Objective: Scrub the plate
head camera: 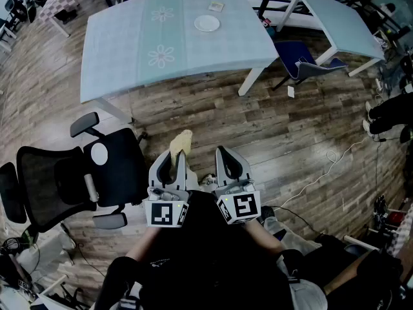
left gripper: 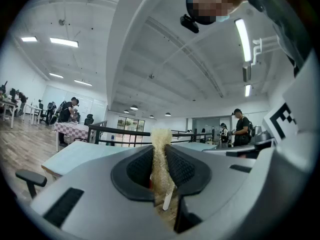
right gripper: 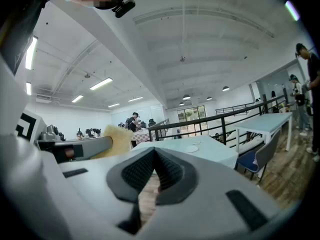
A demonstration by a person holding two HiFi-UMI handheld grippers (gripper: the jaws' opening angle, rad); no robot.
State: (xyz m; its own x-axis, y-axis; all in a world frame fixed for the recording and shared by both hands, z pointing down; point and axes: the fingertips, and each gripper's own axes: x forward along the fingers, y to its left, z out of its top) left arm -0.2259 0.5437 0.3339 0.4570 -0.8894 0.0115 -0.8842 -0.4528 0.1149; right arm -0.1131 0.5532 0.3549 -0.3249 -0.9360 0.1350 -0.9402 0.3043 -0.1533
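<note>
This is looking like a large open-plan office or lab hall. Well ahead of the left hand-held gripper (head camera: 173, 161), a pale surface (head camera: 129, 50) is standing on a wood-plank floor (head camera: 290, 128). A black mesh office chair (head camera: 71, 179) is sitting just to the gripper's left, and a cable (head camera: 322, 173) is trailing off to its right. Overhead, strip lights (left gripper: 64, 42) are glowing on a high white ceiling. Farther ahead, people (left gripper: 241, 126) are standing beyond a black railing (left gripper: 120, 132).

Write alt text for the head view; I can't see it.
Seen from above, the left gripper is shut on a yellowish scrub pad and the right gripper is shut and empty, both held over wood floor. The white plate sits on a pale blue table some way ahead; a black office chair stands at left.
</note>
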